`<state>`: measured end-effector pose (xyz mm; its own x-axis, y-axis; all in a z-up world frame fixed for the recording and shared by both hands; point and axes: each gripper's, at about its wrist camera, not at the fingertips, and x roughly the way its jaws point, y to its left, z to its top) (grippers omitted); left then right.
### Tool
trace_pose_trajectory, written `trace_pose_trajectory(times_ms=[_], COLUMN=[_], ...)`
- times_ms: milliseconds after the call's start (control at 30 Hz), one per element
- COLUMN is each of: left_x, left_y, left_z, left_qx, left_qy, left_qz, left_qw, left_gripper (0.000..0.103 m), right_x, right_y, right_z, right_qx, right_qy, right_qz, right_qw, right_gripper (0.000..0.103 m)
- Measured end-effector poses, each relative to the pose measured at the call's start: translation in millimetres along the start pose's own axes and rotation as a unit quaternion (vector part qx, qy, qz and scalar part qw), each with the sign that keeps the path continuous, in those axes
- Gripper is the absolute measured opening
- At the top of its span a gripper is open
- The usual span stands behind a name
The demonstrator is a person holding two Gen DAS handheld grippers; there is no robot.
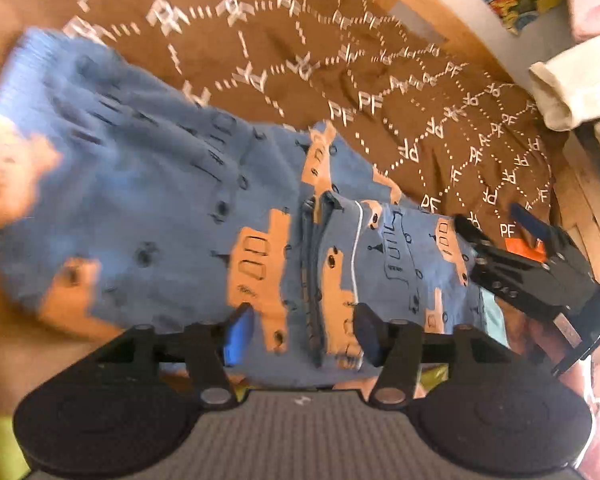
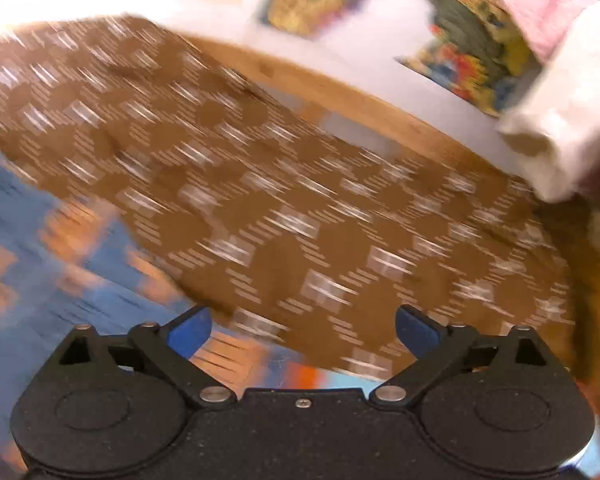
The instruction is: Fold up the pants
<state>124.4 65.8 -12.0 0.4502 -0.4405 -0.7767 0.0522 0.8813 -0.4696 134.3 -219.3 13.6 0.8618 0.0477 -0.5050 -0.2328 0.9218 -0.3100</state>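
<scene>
Left wrist view: folded blue pants [image 1: 188,216] are seen whole on the brown patterned cloth [image 1: 284,60], left hand-held gripper [image 1: 304,334] parted above them, right hand-held gripper [image 1: 500,224] at 3 o'clock. Right wrist view: jaws are spread wide, empty, pants blurred at 8 o'clock.

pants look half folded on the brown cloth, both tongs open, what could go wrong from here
1. The pants lie with a bunched seam ridge down the middle; it may stay as a lump in the next fold.
2. The open left tongs straddle that ridge near the hem; closing here might pinch only some layers.
3. The right tongs hover over the brown patterned cloth, beside the pants; closing there could grab the cloth instead.
</scene>
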Motion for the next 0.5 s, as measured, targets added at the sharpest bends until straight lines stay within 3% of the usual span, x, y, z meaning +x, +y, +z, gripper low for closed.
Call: trace_pose_trajectory(times_ms=[67, 167, 233, 267, 367, 500], left_x=[-20, -49, -67, -73, -81, -76], left_y=[1, 8, 15, 20, 37, 64], left_z=[-4, -6, -6, -6, -5, -1], left_qx=[0.02, 0.021, 0.006, -0.003, -0.027, -0.055], left_qy=[-0.017, -0.053, -0.083, -0.098, -0.133, -0.185], left_qz=[0.029, 0.071, 0.103, 0.119, 0.146, 0.114], left_qw=[0.9992, 0.9958, 0.9912, 0.988, 0.98, 0.9746], left_gripper=[0.064, 0.076, 0.09, 0.092, 0.093, 0.092], right_x=[-2, 12, 34, 44, 36, 12], right_y=[21, 57, 81, 88, 82, 77], right_z=[6, 14, 12, 10, 16, 20], right_qx=[0.004, -0.02, -0.068, -0.085, -0.041, -0.014], right_qy=[-0.015, -0.005, 0.024, 0.041, 0.027, 0.001], right_qz=[0.061, 0.11, 0.099, 0.086, 0.083, 0.097], right_qw=[0.998, 0.994, 0.992, 0.992, 0.995, 0.995], right_gripper=[0.099, 0.099, 0.099, 0.099, 0.101, 0.102])
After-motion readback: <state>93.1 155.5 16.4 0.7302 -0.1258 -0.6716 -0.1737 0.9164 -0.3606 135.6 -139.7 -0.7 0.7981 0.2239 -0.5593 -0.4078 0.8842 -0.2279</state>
